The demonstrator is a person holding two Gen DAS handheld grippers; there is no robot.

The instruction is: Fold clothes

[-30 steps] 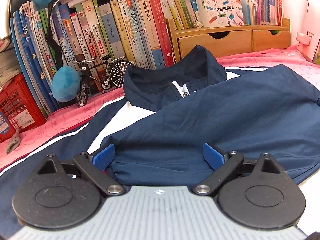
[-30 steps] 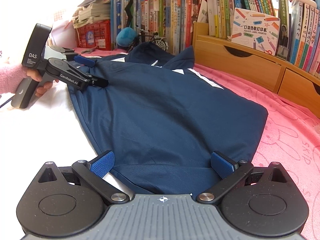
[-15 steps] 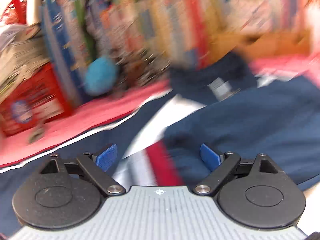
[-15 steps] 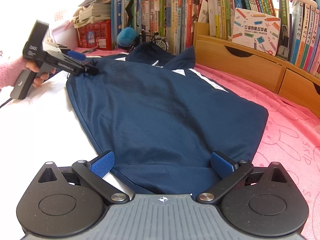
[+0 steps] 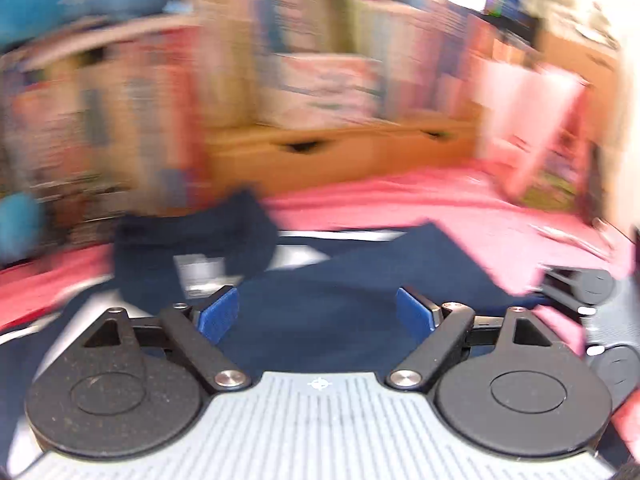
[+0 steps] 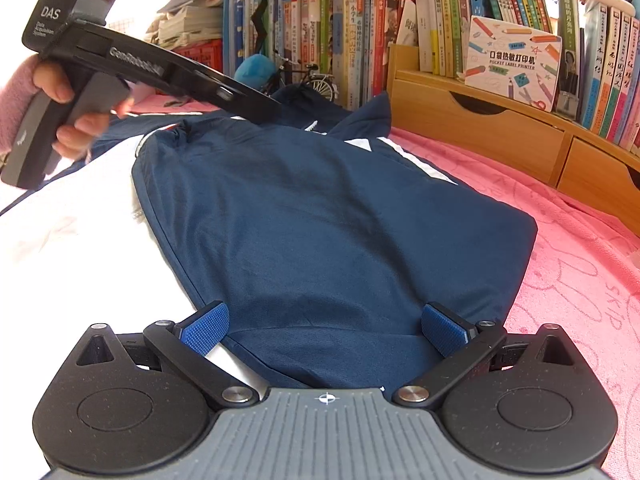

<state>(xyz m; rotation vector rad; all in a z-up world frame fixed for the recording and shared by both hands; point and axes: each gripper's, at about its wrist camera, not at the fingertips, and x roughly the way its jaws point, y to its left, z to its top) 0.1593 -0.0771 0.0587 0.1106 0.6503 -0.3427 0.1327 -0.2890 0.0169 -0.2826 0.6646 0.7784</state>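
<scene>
Left wrist view is smearing with motion blur, yet the left tool [image 5: 318, 314] is showing clearly in the lower half of the frame, its blue pads [image 5: 218, 314] standing apart and closing, with nothing pinched between them. Beyond the pads the navy jacket [image 5: 320, 304] is lying flat across the middle of the frame on a pink blanket [image 5: 460, 216]. Its collar [image 5: 192, 240] is sitting left of centre, toward the blurred bookshelf [image 5: 160, 100]. At the right edge part of the right tool [image 5: 580, 292] is poking into view.

Right wrist view is sharp. The right tool [image 6: 324, 330] is filling the bottom of the frame, its blue pads [image 6: 204, 330] spread wide and gripping nothing; the jacket's hem is lying between them without being pinched. The jacket [image 6: 320, 220] is stretching away from the hem at lower centre up to the collar [image 6: 312, 108] at upper centre, so its long axis is running from near to far, leaning slightly left, the collar pointing toward the bookshelf [image 6: 360, 32]. It is resting on the pink blanket [image 6: 560, 260], with a white part to its left. At upper left a hand [image 6: 76, 108] in a pink sleeve is holding the left tool [image 6: 256, 110] raised just above the jacket's shoulder area, angled down to the right.
</scene>
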